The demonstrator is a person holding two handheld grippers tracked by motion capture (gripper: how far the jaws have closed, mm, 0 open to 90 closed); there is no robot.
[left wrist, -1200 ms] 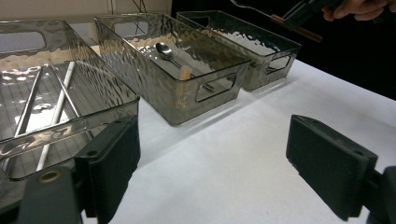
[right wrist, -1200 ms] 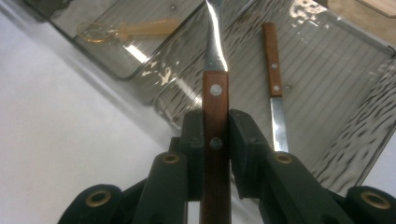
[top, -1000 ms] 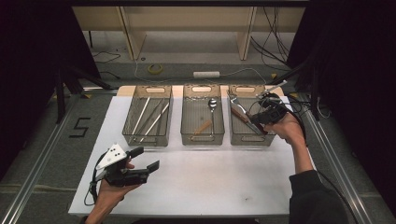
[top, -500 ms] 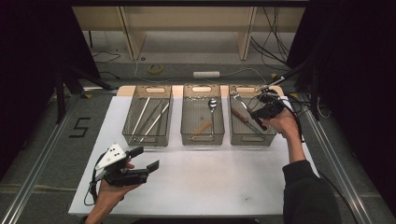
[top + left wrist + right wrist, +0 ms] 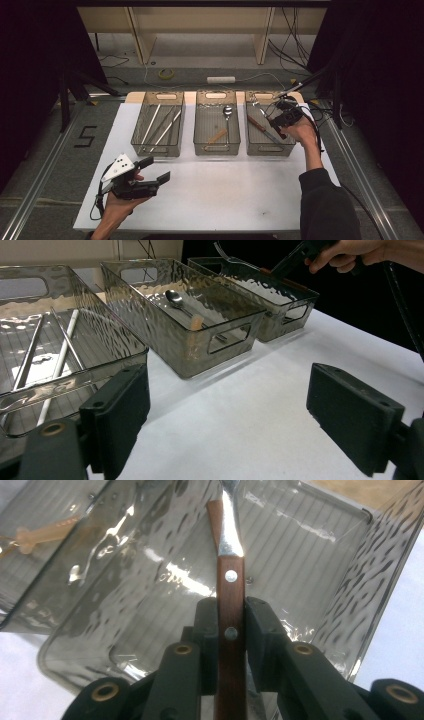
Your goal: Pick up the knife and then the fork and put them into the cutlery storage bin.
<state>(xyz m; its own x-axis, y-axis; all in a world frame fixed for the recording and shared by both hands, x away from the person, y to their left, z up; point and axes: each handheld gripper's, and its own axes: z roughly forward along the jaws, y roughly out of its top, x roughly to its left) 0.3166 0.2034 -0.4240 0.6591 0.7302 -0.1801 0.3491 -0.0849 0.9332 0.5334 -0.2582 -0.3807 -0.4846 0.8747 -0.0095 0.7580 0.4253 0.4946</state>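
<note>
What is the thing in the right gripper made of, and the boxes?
The utensil seems to have a reddish-brown wooden handle with two metal rivets, and a shiny metal front part. The boxes look like clear, smoky plastic: you can see through their rippled, glossy walls.

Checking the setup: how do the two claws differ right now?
The right claw is shut on a wooden-handled utensil over the right bin; the left claw is open and holds nothing. The right claw reaches into a bin; the left claw hovers over the bare white table. Both are hand-held, with black jaws.
</note>
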